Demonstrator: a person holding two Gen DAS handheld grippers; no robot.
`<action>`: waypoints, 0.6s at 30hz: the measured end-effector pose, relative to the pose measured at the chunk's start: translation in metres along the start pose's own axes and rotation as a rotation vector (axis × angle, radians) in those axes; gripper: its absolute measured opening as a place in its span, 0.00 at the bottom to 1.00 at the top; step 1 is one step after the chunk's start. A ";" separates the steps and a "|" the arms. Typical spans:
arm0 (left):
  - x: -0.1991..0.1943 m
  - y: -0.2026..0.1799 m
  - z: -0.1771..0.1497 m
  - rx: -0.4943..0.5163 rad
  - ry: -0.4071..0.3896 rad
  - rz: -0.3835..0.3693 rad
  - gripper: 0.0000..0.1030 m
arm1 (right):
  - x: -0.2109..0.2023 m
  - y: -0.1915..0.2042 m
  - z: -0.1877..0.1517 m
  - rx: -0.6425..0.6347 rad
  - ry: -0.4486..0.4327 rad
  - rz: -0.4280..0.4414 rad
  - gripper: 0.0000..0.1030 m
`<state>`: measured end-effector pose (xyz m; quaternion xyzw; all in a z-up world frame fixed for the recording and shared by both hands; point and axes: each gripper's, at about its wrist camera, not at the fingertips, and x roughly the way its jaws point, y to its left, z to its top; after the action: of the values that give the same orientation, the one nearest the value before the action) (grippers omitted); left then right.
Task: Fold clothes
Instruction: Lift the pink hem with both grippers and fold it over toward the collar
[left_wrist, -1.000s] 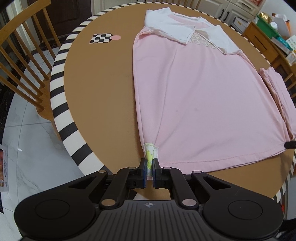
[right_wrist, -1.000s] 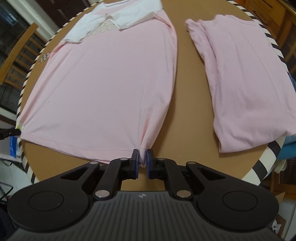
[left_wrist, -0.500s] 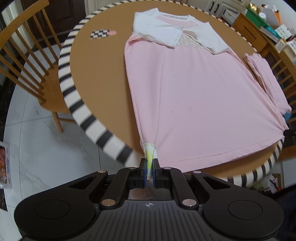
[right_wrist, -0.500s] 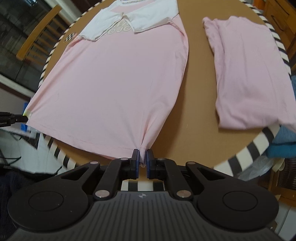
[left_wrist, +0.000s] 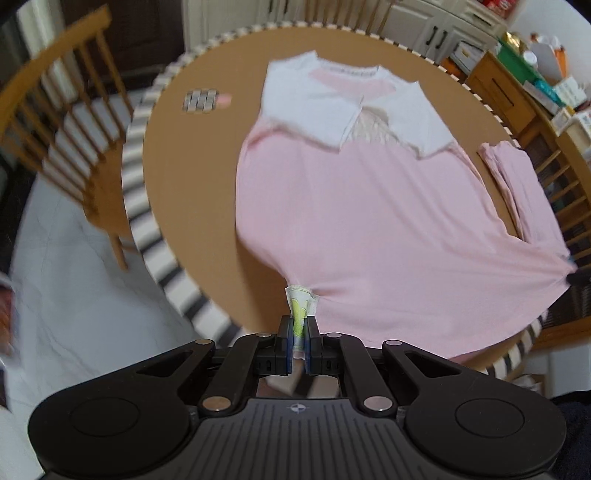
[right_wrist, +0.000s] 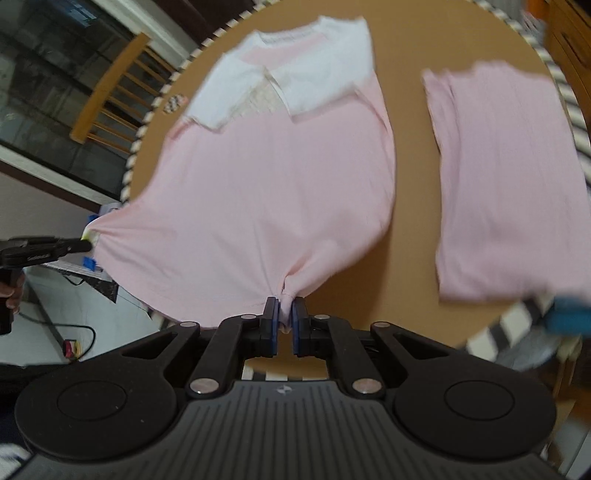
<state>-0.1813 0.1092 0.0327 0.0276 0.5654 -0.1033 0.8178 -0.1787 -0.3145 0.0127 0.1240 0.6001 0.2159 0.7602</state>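
Note:
A pink T-shirt (left_wrist: 369, 229) (right_wrist: 266, 192) with white sleeves folded inward lies on the round brown table (left_wrist: 195, 177). Its bottom hem is lifted off the table and stretched between both grippers. My left gripper (left_wrist: 299, 332) is shut on the hem's left corner, where a white-and-green care label (left_wrist: 300, 302) sticks out. My right gripper (right_wrist: 283, 317) is shut on the hem's right corner, the cloth bunched between its blue pads. In the right wrist view the left gripper (right_wrist: 79, 245) shows at the far left, pinching its corner. The collar end still rests on the table.
A folded pink garment (right_wrist: 506, 177) (left_wrist: 517, 184) lies on the table to the right of the shirt. A checkered marker (left_wrist: 201, 100) sits at the back left. Wooden chairs (left_wrist: 62, 133) ring the striped table edge (left_wrist: 140, 206). Blue cloth (right_wrist: 569, 314) shows past the right rim.
Both grippers have risen, lifting the hem off the table. The shirt's lower half now hangs taut between them, and the table looks farther below.

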 end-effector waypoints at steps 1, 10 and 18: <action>-0.002 -0.003 0.013 0.026 -0.009 0.020 0.06 | -0.004 0.000 0.013 -0.014 -0.006 0.001 0.07; 0.003 0.003 0.164 0.139 -0.063 0.087 0.06 | -0.014 -0.004 0.149 -0.067 -0.068 -0.119 0.07; 0.084 0.034 0.289 0.086 -0.002 0.019 0.06 | 0.027 -0.026 0.261 0.024 -0.053 -0.213 0.07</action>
<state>0.1197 0.0839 0.0555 0.0680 0.5595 -0.1200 0.8173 0.0827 -0.3058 0.0428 0.0743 0.5920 0.1231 0.7930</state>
